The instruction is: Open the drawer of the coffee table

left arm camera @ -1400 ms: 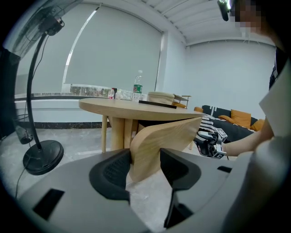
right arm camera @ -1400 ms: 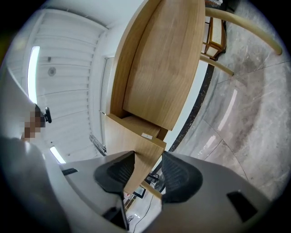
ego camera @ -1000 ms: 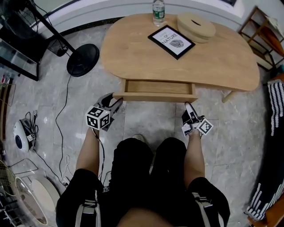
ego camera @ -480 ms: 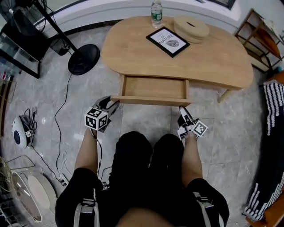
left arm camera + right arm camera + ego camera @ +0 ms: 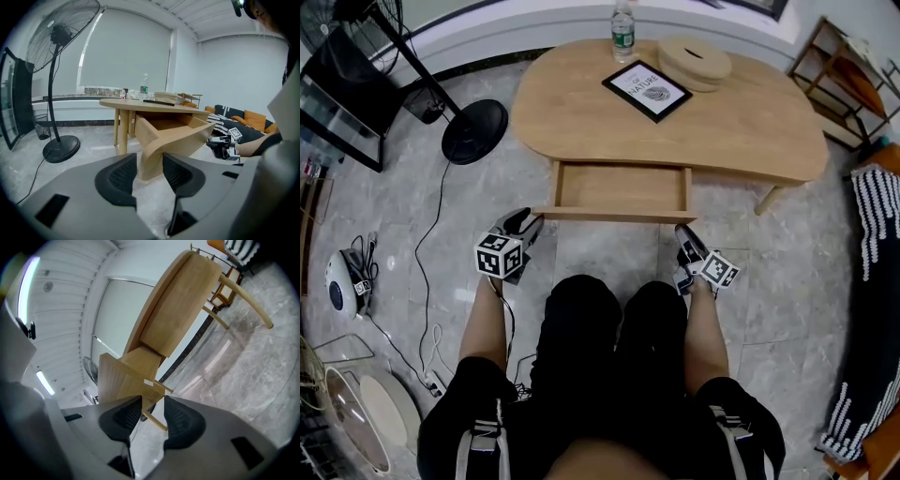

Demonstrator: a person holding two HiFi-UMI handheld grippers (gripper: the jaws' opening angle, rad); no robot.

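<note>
The light wooden coffee table (image 5: 750, 122) has its drawer (image 5: 619, 187) pulled out towards me, empty inside. My left gripper (image 5: 531, 223) sits just off the left end of the drawer front (image 5: 619, 215). In the left gripper view that corner (image 5: 154, 150) shows just beyond the gap of my left gripper (image 5: 150, 166). Its jaws have just been closing and press on nothing. My right gripper (image 5: 682, 232) is just below the front's right end. In the right gripper view the drawer (image 5: 124, 376) stands beyond my right gripper (image 5: 152, 411), whose jaws have also just been closing on nothing.
On the tabletop stand a water bottle (image 5: 622, 33), a framed picture (image 5: 646, 90) and a round wooden box (image 5: 694, 61). A standing fan's base (image 5: 474, 131) and a cable (image 5: 427, 272) lie at the left. A shelf (image 5: 844, 75) and a striped cushion (image 5: 874, 225) are at the right.
The drawer has slid farther out of the table. Both grippers have drawn back towards me, and the left one has come off the drawer's left corner.
</note>
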